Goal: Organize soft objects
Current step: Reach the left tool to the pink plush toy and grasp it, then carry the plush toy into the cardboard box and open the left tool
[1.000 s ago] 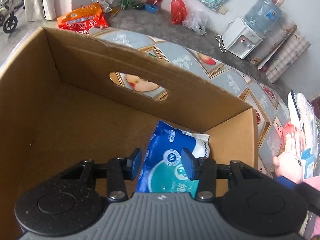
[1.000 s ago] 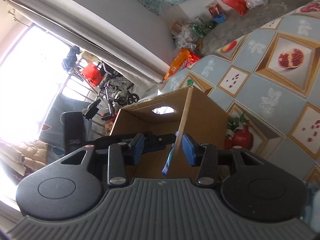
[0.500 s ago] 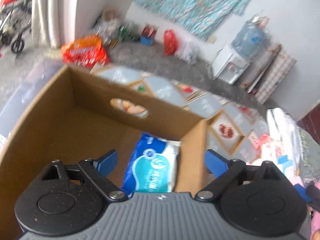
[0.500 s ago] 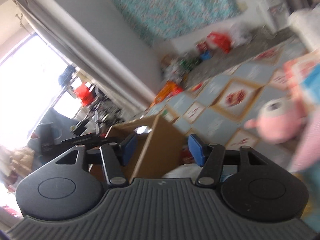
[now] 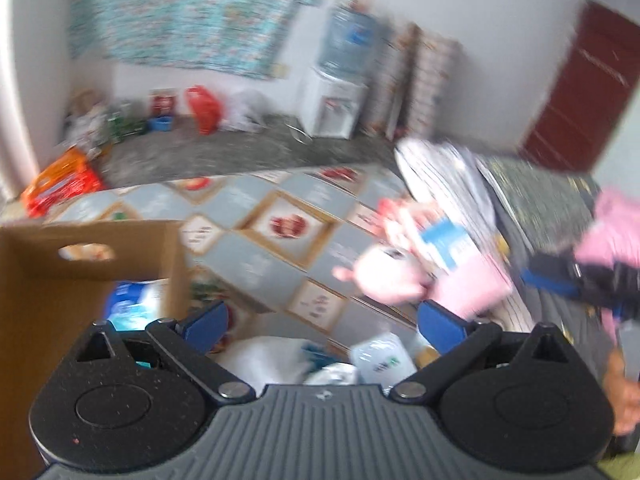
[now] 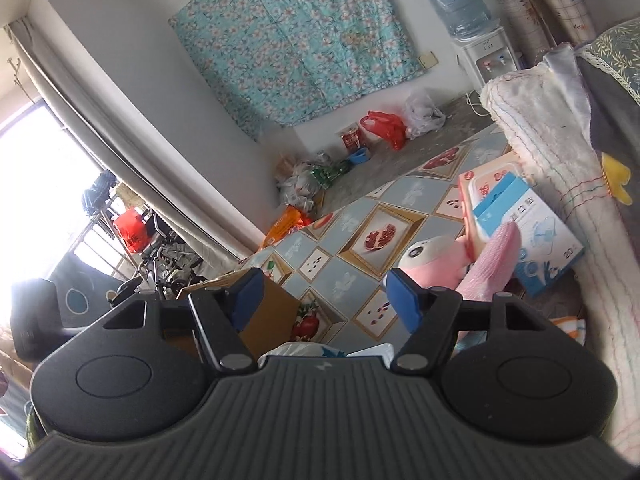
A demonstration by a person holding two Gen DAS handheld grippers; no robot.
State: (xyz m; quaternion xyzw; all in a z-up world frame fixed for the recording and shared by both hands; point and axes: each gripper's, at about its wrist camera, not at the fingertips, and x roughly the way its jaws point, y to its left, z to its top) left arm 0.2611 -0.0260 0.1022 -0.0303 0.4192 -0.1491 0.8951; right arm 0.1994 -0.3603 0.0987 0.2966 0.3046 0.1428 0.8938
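The pink plush toy (image 6: pixel 434 262) lies far right on the patterned surface (image 6: pixel 356 240), near the boxes (image 6: pixel 532 236). It looks light and squashy; its round body offers the best hold. Both left tongs (image 5: pixel 322 322) and right tongs (image 6: pixel 324 300) gape wide, holding nothing.

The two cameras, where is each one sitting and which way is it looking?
Left wrist: sits on the left hand-held gripper, open, looking across the patterned table past the cardboard box toward the pink plush toy; the person's pink sleeve shows.
Right wrist: sits on the right hand-held gripper, open, tilted, facing the window and floral cloth; no body shows.
Both share the box, toy, table and water dispenser.
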